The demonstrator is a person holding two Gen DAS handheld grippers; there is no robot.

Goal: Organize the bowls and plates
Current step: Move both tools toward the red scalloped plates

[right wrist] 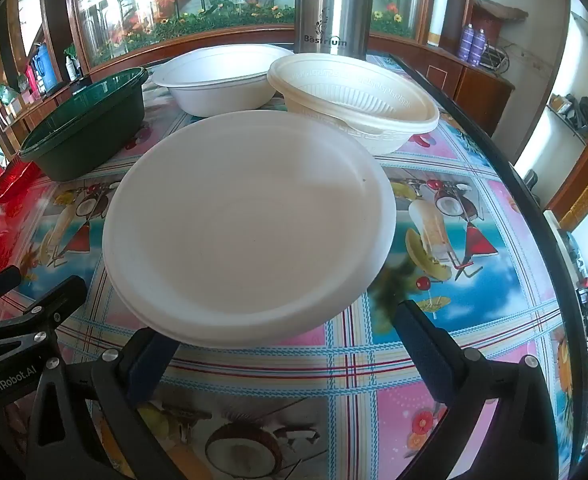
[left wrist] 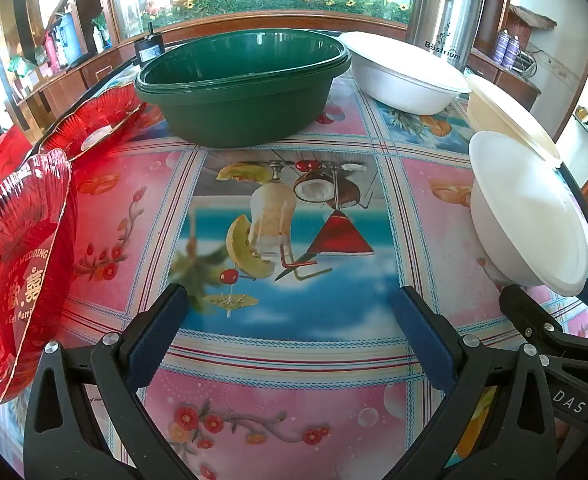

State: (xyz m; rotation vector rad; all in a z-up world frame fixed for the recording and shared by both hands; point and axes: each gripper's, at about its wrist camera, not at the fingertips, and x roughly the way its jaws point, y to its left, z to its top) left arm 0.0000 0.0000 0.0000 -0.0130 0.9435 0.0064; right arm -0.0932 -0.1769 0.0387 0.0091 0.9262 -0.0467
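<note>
Cream bowl (right wrist: 354,100) interior shows only in the right wrist view.

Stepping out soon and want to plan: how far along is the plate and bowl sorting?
Barely begun. Done: the green bowls look nested. In hand: nothing; the left tool and the right tool are open, the right one at the near white bowl. Left: the far white bowl, the cream bowl and the red plates stand scattered.

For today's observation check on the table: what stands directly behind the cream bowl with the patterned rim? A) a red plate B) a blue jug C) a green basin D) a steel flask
D: the steel flask rises right behind the cream bowl; the green basin sits far to its left.
</note>
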